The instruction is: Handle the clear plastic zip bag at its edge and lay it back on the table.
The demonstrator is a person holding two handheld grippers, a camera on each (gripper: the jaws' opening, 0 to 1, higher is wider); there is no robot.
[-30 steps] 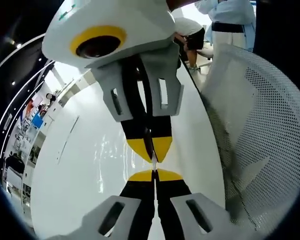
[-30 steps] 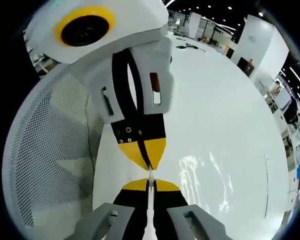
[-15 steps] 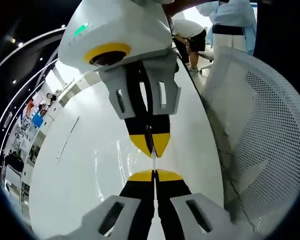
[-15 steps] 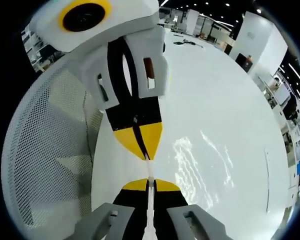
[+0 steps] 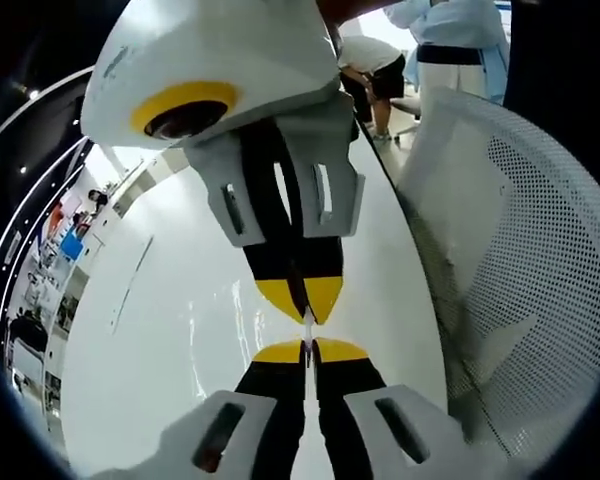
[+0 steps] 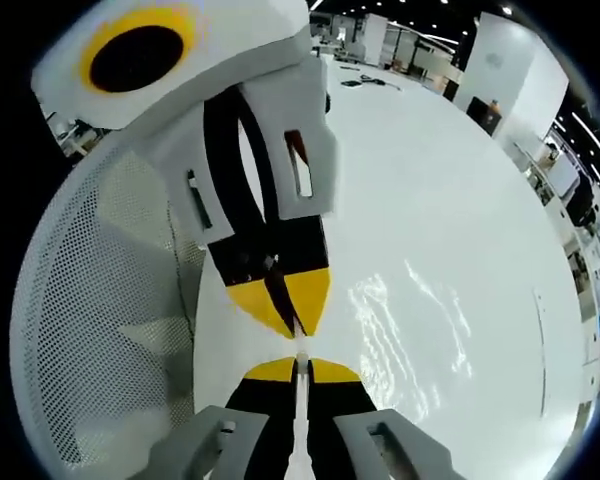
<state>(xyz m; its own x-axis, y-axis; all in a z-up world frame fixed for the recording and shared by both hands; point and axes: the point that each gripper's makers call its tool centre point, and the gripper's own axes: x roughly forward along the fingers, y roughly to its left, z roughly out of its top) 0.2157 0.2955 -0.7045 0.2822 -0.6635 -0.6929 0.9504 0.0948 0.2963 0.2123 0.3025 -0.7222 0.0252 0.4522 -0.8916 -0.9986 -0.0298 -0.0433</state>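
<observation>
I have both grippers tip to tip over the white table (image 5: 160, 330), each clamped on the edge of the clear zip bag (image 5: 307, 327). In the left gripper view, the left gripper (image 5: 306, 349) has its jaws pressed together on that thin edge, and the right gripper (image 5: 301, 296) comes down from above with its jaws closed on the same edge. The bag shows as faint glints on the table near the tips. This view also gives me a white mesh chair (image 5: 520, 290) at the table's edge and people (image 5: 450, 40) standing past the far end. In the right gripper view, the right gripper (image 6: 299, 366) meets the left gripper (image 6: 285, 305), the bag (image 6: 300, 345) pinched between them, with shelves (image 6: 380, 40) beyond the table's far edge
</observation>
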